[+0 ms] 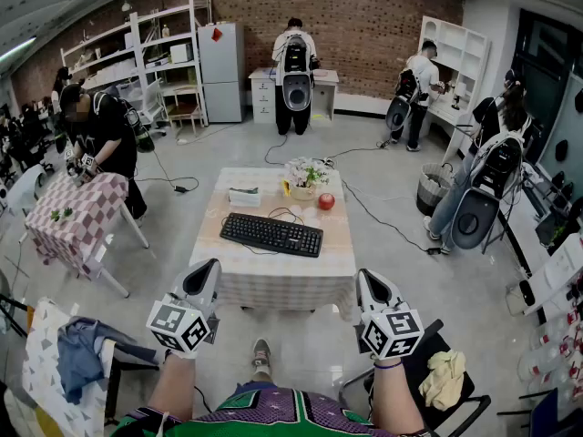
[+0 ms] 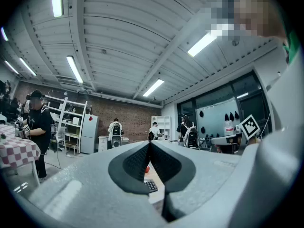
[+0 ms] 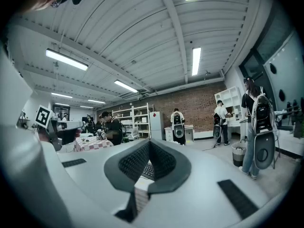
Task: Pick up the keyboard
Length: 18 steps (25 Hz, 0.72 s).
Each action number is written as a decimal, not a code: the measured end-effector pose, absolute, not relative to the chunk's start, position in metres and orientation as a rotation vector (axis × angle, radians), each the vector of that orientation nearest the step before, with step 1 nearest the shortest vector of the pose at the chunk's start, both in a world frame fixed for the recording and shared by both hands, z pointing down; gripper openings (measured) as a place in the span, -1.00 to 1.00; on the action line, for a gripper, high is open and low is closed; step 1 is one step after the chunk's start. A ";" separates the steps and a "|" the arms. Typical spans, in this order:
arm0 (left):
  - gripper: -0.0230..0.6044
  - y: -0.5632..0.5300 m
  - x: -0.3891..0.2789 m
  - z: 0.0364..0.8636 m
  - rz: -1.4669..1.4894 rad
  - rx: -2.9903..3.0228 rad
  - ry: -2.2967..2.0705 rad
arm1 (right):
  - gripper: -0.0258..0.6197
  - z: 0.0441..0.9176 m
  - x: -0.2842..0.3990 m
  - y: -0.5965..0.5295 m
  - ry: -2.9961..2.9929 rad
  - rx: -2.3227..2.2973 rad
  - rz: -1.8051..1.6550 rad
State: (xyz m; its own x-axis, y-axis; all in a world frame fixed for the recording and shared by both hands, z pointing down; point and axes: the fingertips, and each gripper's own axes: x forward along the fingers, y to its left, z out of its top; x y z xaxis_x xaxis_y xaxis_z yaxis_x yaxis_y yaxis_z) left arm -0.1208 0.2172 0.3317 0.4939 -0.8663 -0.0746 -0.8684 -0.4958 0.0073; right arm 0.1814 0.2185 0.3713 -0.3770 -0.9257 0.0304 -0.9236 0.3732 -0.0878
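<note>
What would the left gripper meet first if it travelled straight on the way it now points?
Probably nothing close: the shut left gripper aims level over the table, towards the left end of the keyboard, seemingly above it. Height is hard to judge.

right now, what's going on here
A person faces a small table with a gripper in each hand. The left gripper and right gripper are both shut and empty, held level short of the table's near edge. The black keyboard lies untouched on the table, an apple and flowers beyond it.
</note>
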 end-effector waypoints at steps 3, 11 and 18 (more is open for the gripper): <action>-0.87 0.221 -0.116 0.329 0.105 -2.683 1.557 | -0.92 0.370 0.183 0.221 2.589 -1.732 -0.141; -0.87 0.223 -0.114 0.328 0.106 -2.679 1.544 | -0.92 0.370 0.184 0.223 2.588 -1.718 -0.154; -0.87 0.223 -0.114 0.325 0.127 -2.680 1.546 | -0.92 0.364 0.183 0.224 2.577 -1.704 -0.136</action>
